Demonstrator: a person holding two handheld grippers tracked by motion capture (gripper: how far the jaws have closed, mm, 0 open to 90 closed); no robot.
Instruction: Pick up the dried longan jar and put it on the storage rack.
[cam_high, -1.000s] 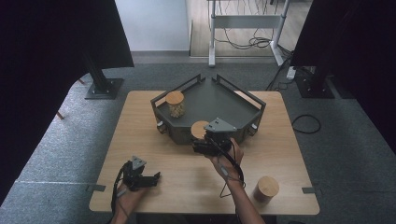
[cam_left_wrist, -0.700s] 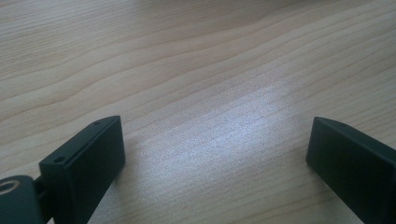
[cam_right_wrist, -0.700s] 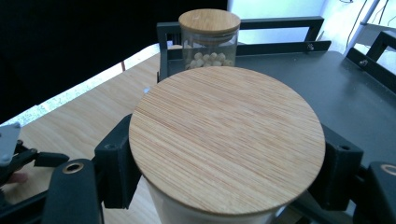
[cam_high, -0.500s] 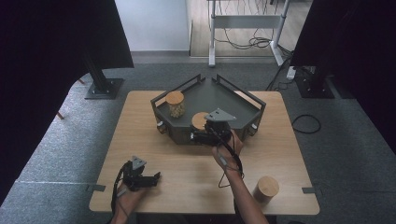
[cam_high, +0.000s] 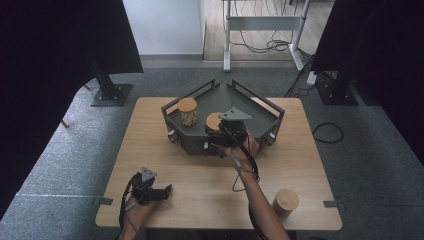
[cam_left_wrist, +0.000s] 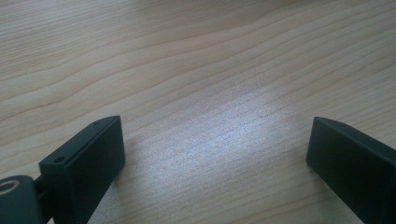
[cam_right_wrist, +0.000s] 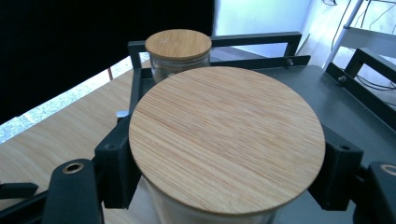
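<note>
My right tool (cam_high: 218, 134) was clenched on a jar with a round bamboo lid (cam_right_wrist: 227, 140); in the right gripper view its two black jaws pressed against the jar just under the lid, one on each side. In the high view I held this jar over the near edge of the dark grey tray (cam_high: 265, 114), which sat on the far half of the desk (cam_high: 150, 150). A second jar (cam_high: 188, 111) with the same kind of lid stood upright inside the tray, to the left of the held one and a little farther away, and the two were apart. A third jar (cam_high: 285, 202) stood by itself near the right near corner of the desk, well apart from the tray.

My left tool (cam_high: 162, 192) rested low at the near left of the desk, released. In the left gripper view its jaws stood wide apart with only bare wood grain between them.
</note>
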